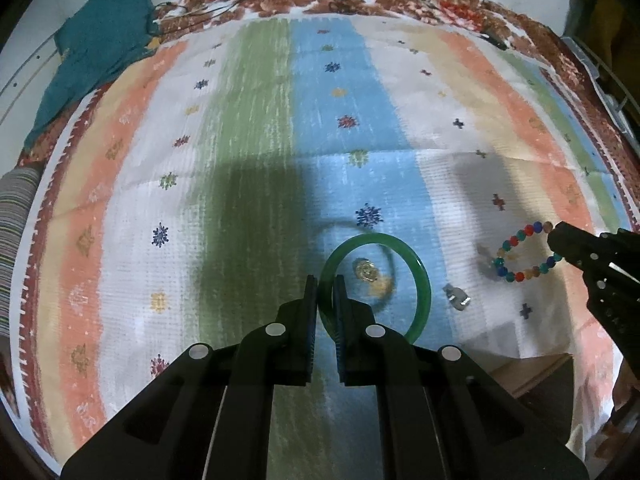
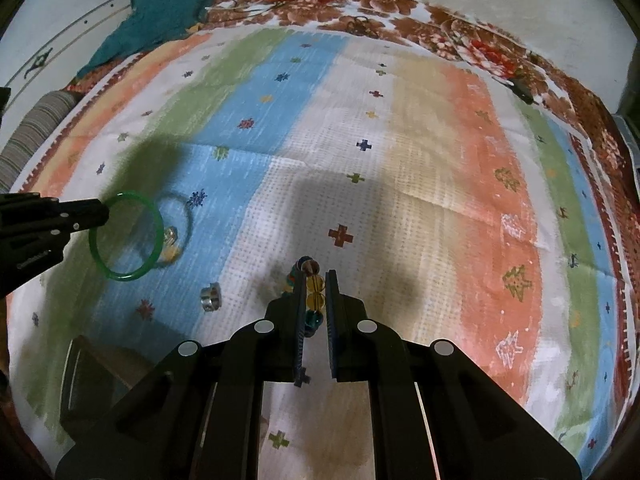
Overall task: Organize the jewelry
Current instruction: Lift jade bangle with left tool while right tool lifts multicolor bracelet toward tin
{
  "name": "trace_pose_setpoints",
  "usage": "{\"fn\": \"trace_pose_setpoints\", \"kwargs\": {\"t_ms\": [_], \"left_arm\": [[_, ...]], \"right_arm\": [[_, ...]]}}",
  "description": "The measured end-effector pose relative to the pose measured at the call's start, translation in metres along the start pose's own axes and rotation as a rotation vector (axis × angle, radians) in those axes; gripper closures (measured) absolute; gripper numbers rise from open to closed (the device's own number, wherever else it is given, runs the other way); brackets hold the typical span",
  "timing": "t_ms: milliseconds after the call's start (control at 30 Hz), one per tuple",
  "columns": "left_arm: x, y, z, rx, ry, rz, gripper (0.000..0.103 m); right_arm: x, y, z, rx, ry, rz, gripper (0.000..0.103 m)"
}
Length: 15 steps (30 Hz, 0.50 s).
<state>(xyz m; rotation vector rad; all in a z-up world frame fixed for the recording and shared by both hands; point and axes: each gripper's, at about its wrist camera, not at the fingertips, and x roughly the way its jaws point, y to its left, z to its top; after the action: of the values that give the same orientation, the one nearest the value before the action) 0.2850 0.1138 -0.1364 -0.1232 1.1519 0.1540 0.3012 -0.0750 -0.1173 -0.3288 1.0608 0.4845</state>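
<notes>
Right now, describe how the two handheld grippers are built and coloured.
Both the left gripper and right gripper are matte black plastic, with angular linkage arms pinned by round pale rivets. Each flat finger carries a ridged blue pad. No cables or sleeves show.

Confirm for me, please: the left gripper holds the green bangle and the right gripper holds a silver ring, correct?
Not quite. The right gripper holds the multicoloured bead bracelet, as the right wrist view shows; the silver ring lies on the cloth. The left gripper does hold the green bangle.

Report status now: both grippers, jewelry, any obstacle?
Left gripper shut on green bangle. Right gripper shut on beaded bracelet. Silver ring on cloth. Nothing blocking.
</notes>
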Motion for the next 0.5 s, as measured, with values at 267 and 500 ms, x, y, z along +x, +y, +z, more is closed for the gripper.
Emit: {"fn": "trace_pose_setpoints", "kwargs": {"t_ms": [267, 500], "left_arm": [[-0.025, -0.007, -0.001, 0.007, -0.054, -0.012, 0.096], [-0.049, -0.016, -0.003, 0.014, -0.100, -0.033, 0.095]], "right_arm": [[-0.027, -0.002, -0.001, 0.023, -0.062, -0.001, 0.093], [-0.047, -0.003, -0.001, 0.028, -0.106, -0.005, 0.093]]}}
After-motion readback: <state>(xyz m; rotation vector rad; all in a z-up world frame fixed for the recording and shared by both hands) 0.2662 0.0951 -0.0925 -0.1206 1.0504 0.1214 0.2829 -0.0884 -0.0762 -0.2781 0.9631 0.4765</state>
